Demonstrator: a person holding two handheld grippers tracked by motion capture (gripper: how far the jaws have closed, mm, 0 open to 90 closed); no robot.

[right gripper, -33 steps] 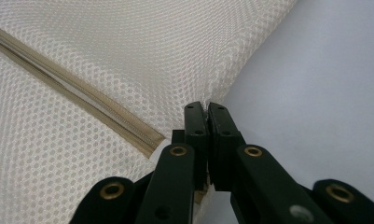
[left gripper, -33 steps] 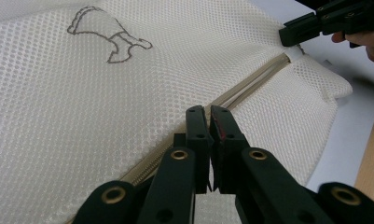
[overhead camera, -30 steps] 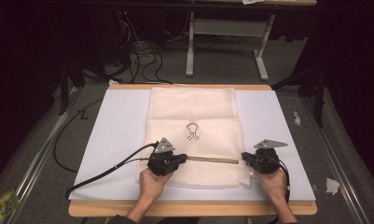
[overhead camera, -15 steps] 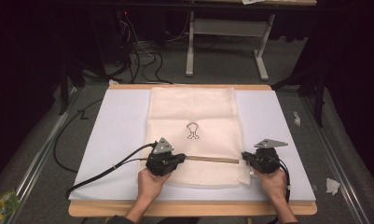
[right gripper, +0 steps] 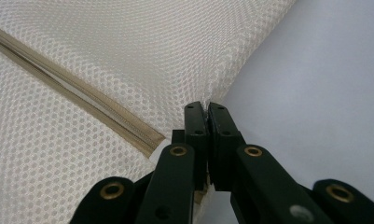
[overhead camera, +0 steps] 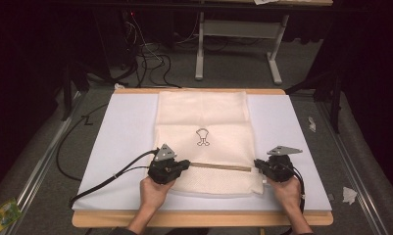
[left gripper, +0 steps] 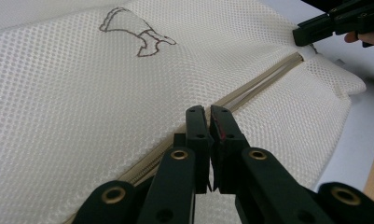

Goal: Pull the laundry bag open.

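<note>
Open white mat [overhead camera: 120, 132] flanking mesh bag [overhead camera: 204, 117]

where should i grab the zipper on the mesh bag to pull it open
Probably at its left end, where the left tongs are shut by the zipper, coming in along the line. The right tongs pinch the mesh bag edge to brace it.

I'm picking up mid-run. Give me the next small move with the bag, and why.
Probably slide the left gripper along the zipper toward the right gripper. Both are shut: the left sits at the zipper's left end, seemingly on the pull, and the right pinches the bag edge at the other end, bracing it.
</note>
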